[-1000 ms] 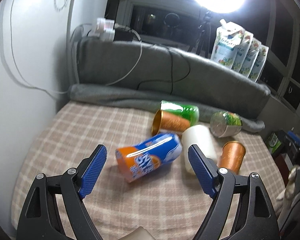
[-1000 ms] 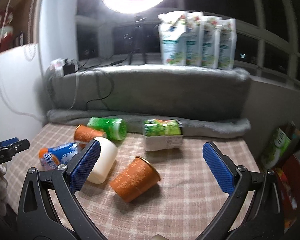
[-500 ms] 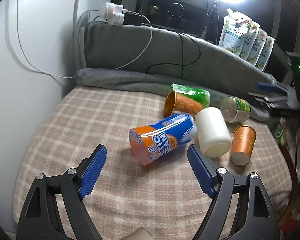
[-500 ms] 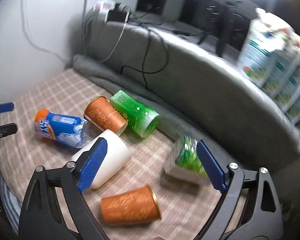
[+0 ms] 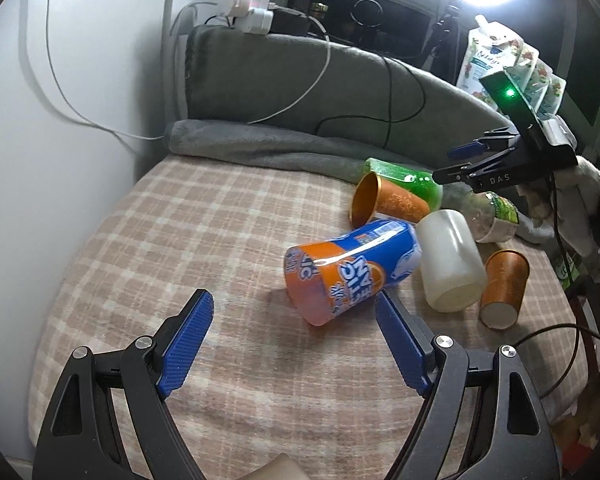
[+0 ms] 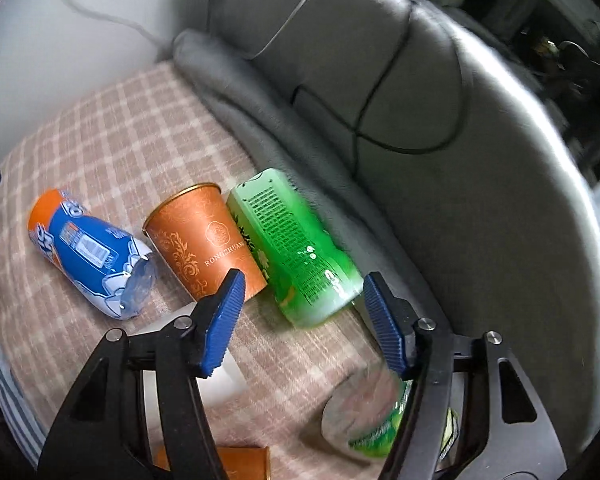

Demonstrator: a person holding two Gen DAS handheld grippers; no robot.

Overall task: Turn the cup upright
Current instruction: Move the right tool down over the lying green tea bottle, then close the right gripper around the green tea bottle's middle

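Observation:
Several cups lie on their sides on the checked cloth [image 5: 180, 240]. My left gripper [image 5: 292, 344] is open, just short of the blue-and-orange cup [image 5: 348, 268]. My right gripper [image 6: 300, 320] is open above the green cup [image 6: 296, 248], which sits between its jaws; it also shows in the left wrist view [image 5: 460, 164]. Beside the green cup lies an orange cup [image 6: 204, 244], with the blue-and-orange cup [image 6: 88, 256] further left. A white cup [image 5: 448, 264], a second orange cup [image 5: 504, 288] and a clear green-labelled cup [image 5: 492, 216] lie to the right.
A grey blanket roll [image 5: 260, 148] and a padded grey backrest [image 5: 300, 80] with cables run along the table's far edge. A white wall [image 5: 40, 120] stands at the left. Refill pouches [image 5: 512, 60] stand at the back right.
My right gripper has swung in low over the green cup, which now sits between its jaws. My left gripper has edged closer to the blue-and-orange cup. Both stay open.

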